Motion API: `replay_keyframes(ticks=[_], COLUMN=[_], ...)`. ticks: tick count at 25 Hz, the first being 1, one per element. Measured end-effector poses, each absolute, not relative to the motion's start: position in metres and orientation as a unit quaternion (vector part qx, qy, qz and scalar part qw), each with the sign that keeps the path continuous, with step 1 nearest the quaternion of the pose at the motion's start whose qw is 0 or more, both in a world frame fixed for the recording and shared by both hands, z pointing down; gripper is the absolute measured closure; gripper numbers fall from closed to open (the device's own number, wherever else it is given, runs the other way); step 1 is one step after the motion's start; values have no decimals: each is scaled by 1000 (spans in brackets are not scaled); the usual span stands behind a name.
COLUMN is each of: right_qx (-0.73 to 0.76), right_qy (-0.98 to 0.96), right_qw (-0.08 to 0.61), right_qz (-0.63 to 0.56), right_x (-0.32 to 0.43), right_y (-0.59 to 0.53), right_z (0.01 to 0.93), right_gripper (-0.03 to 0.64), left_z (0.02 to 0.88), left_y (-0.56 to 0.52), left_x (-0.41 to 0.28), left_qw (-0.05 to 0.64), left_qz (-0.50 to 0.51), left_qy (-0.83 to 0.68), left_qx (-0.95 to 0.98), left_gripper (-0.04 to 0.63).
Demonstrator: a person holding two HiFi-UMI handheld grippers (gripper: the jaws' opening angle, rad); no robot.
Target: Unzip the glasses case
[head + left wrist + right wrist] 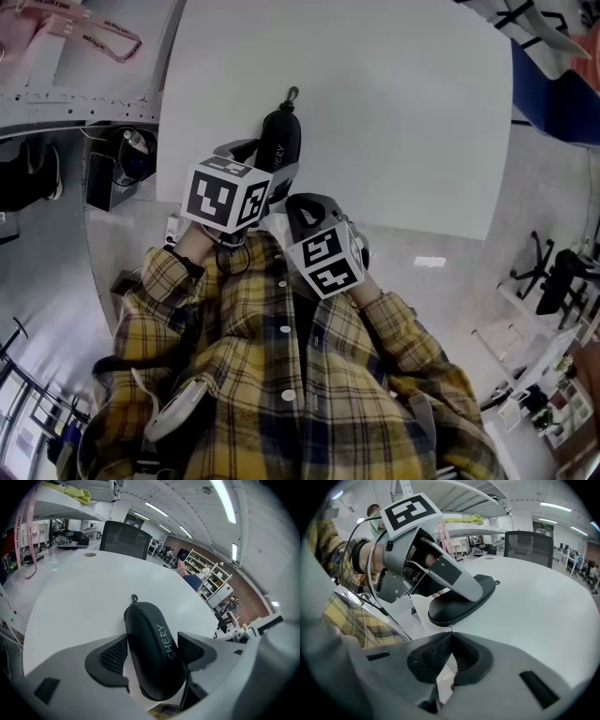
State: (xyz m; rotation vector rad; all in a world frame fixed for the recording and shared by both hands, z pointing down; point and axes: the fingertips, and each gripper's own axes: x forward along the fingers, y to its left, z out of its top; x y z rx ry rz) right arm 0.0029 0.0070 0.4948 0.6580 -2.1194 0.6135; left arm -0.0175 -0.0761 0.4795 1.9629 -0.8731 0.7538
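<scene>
Head view: the black glasses case (281, 136) lies on the white table (394, 112) by its near edge, with the left gripper (262, 161) around it. Left gripper view: jaws clamped on the case's two long sides. Right gripper view: the right gripper (451, 635) is pinched tight on the zipper pull (451, 629) at the case's near end.

Bright, even light comes from the ceiling strips (226, 503) — nothing throws a hard shadow, and only a soft dark smudge lies under the case (457, 611). In the head view the white surface (394, 112) is nearly washed out, and a patch of glare sits on the floor (429, 262). Both gripper views bulge like a fisheye, corners black, straight lines bent at the rim — the nearest foreground is soft.
</scene>
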Motion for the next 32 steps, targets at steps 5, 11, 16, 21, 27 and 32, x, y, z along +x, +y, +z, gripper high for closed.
replay_keyframes(ticks=[5,11,16,21,27,32], right_qx=[269,268,255,251,233,212], right_qy=[-842,-847,-852,-852,-851,-853], right_qw=[416,416,425,437,457,470], right_qz=[213,195,168,143,113,86], right_x=[8,20,22,30,30,28], right_y=[0,-24,-51,-85,-115,-133], right_z=[493,490,490,488,494,495], right_gripper=[617,617,617,617,617,617], left_z=[479,478,479,479,483,482], left_y=[-75,-74,-74,-73,-71,-70], left_x=[-19,-17,-19,-13,-12,-5], left_qw=[426,422,425,412,400,383], left_qz=[306,315,315,331,349,363], left_qy=[-337,-331,-324,-310,-294,-276], left_qx=[782,783,784,791,795,803], left_gripper=[256,256,256,258,259,259])
